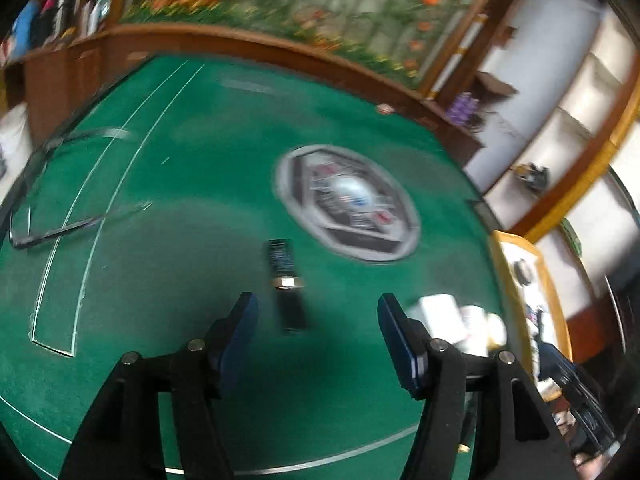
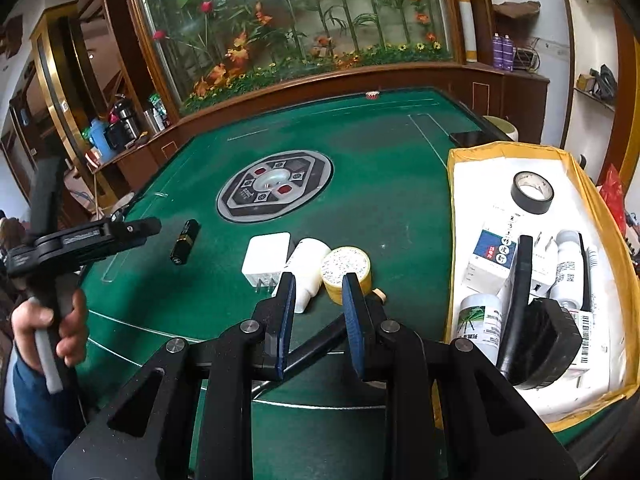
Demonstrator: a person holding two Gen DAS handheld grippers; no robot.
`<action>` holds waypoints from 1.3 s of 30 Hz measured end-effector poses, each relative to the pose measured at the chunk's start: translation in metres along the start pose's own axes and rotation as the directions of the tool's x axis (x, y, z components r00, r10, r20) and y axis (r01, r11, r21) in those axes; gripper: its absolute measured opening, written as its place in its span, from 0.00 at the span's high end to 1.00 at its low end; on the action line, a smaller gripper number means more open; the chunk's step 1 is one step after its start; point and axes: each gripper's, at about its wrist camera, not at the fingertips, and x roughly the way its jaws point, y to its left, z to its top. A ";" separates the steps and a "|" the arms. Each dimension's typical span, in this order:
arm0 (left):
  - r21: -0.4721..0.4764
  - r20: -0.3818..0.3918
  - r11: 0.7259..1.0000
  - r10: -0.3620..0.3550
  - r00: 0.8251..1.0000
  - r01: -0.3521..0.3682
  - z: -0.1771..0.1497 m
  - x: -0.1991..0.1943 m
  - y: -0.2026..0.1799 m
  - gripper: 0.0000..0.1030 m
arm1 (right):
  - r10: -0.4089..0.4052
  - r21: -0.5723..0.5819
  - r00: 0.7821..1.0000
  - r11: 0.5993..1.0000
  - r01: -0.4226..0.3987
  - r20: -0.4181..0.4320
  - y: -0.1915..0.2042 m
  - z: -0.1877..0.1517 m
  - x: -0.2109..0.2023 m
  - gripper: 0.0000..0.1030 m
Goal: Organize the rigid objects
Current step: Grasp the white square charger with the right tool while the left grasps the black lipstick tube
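A black lipstick tube with a gold band (image 1: 286, 280) lies on the green table just ahead of my open, empty left gripper (image 1: 318, 308); the left wrist view is blurred. The tube also shows in the right wrist view (image 2: 185, 241), with the left gripper (image 2: 136, 229) beside it. My right gripper (image 2: 319, 285) is open with a narrow gap and empty, just short of a white bottle (image 2: 306, 270) and a yellow tape roll (image 2: 347, 273). A white charger (image 2: 266, 259) lies left of them. A yellow-rimmed tray (image 2: 454, 216) holds a black tape roll (image 2: 532, 193), boxes and bottles.
A round control panel (image 2: 275, 185) sits in the table's middle. Eyeglasses (image 1: 48, 200) lie at the far left of the table. A wooden ledge with an artificial plant display (image 2: 296, 20) runs behind the table. A black phone (image 2: 466, 137) lies near the far right edge.
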 end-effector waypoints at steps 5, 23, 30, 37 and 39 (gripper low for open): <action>-0.021 -0.112 1.000 0.014 0.994 -0.017 0.008 0.036 0.009 0.39 | -0.003 0.005 1.000 1.000 0.004 -0.010 0.000 0.000 0.000 0.77; 0.170 -0.050 0.962 0.223 0.974 -0.211 0.003 0.048 -0.006 0.81 | 0.074 -0.185 0.980 0.977 -0.109 -0.184 0.067 0.038 0.073 0.50; 0.197 -0.038 0.954 0.239 0.970 -0.227 0.002 0.052 -0.012 0.81 | -0.089 -0.268 0.951 0.963 0.006 -0.298 0.080 0.048 0.127 0.50; 0.185 -0.041 0.963 0.206 0.978 -0.195 0.000 0.048 -0.008 0.84 | -0.105 -0.316 0.923 0.949 -0.018 -0.369 0.085 0.037 0.146 0.54; 0.170 -0.042 0.972 0.170 0.985 -0.160 0.001 0.045 -0.007 0.84 | -0.028 -0.262 0.932 0.962 -0.073 -0.361 0.084 0.035 0.137 0.54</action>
